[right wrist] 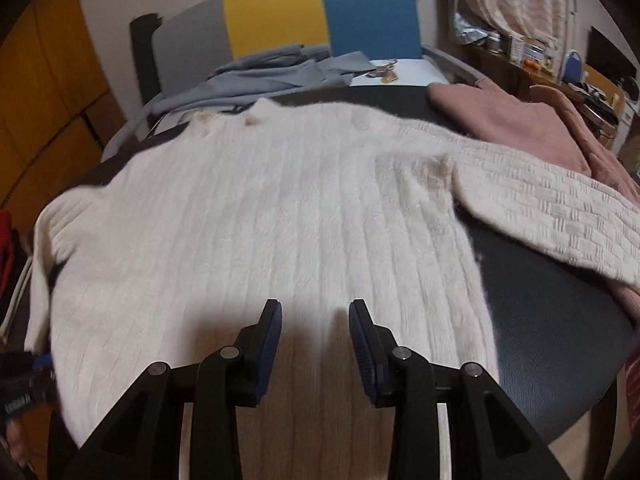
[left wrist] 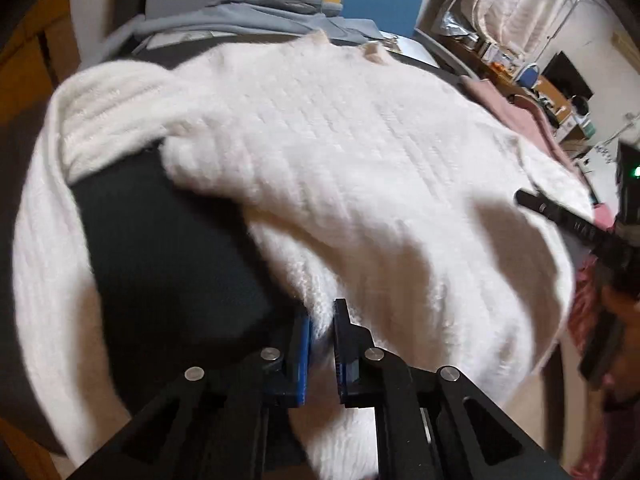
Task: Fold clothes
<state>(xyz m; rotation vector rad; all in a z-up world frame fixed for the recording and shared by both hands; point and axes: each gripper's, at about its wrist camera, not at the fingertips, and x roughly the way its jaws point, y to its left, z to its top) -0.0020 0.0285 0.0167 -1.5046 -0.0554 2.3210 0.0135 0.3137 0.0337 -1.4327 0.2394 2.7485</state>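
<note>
Left wrist, left gripper (left wrist: 321,344) angled down, jaws pinching white sweater (left wrist: 320,140)

no legible text, faint white lettering on left gripper (right wrist: 24,394) body, too blurred

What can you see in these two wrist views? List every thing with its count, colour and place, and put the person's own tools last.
Sweater: one, white, ribbed knit, spread over the dark table, one sleeve out to the right.
Table: one, dark, under the sweater.
Grey garment: one, blue-grey, crumpled behind the sweater's collar.
Pink garment: one, dusty pink, heaped at the far right.
Chair back: one, grey, yellow and blue panels, behind the table.
Left gripper: one, black with blue pads, jaws shut on a fold of sweater.
Right gripper: one, black with blue pads, jaws apart above the hem.
</note>
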